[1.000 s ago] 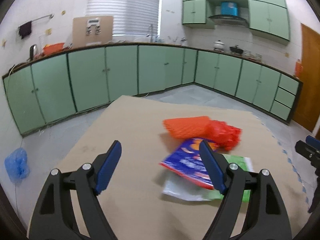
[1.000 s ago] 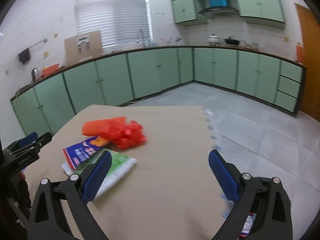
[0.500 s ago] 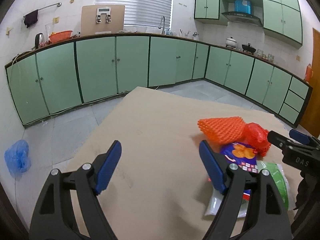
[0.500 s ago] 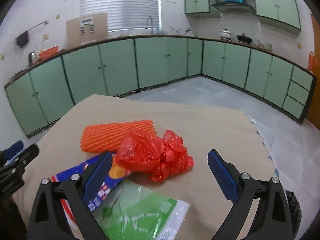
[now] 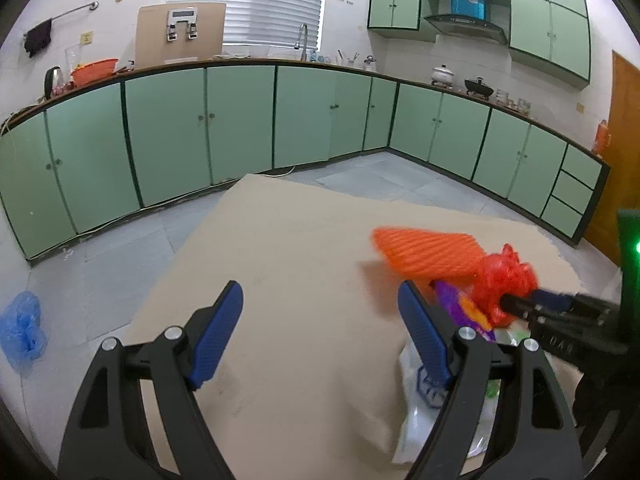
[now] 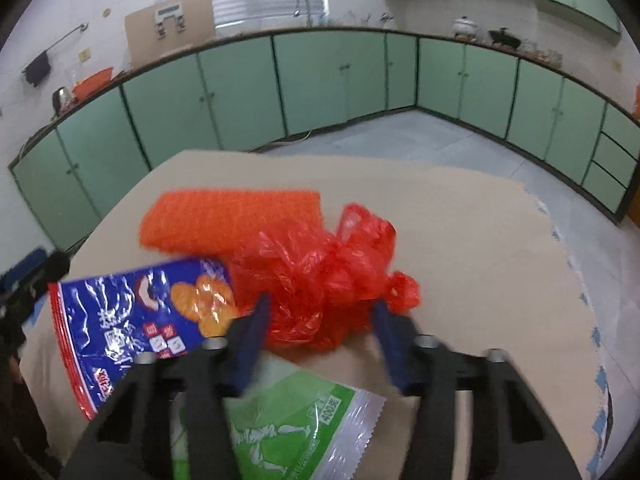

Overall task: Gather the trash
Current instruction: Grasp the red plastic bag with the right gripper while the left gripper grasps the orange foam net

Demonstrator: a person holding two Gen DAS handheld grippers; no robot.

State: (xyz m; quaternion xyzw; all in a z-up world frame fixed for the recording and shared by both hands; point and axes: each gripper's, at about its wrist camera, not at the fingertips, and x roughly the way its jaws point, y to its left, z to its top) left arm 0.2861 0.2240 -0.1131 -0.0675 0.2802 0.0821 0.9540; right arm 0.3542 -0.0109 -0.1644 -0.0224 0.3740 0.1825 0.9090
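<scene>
A pile of trash lies on the cardboard-covered table [image 6: 460, 216]: a crumpled red plastic bag [image 6: 320, 276], an orange foam net [image 6: 228, 216], a blue snack wrapper [image 6: 132, 320] and a green-and-white packet [image 6: 288, 428]. My right gripper [image 6: 320, 320] has its jaws around the near side of the red bag, narrowed but blurred. My left gripper [image 5: 320, 332] is open and empty over bare cardboard [image 5: 300, 248], left of the pile. In the left wrist view the red bag [image 5: 506, 284], the orange net [image 5: 424, 252] and the right gripper's fingertips [image 5: 516, 304] show at right.
Green kitchen cabinets [image 5: 240, 120] run along the back and right walls, with a grey tiled floor [image 5: 100, 272] around the table. A blue plastic bag [image 5: 20, 328] lies on the floor at left. A wooden door [image 5: 624, 152] is at far right.
My right gripper has moved forward onto the red bag and its jaws have narrowed around it. My left gripper has shifted slightly left, staying open.
</scene>
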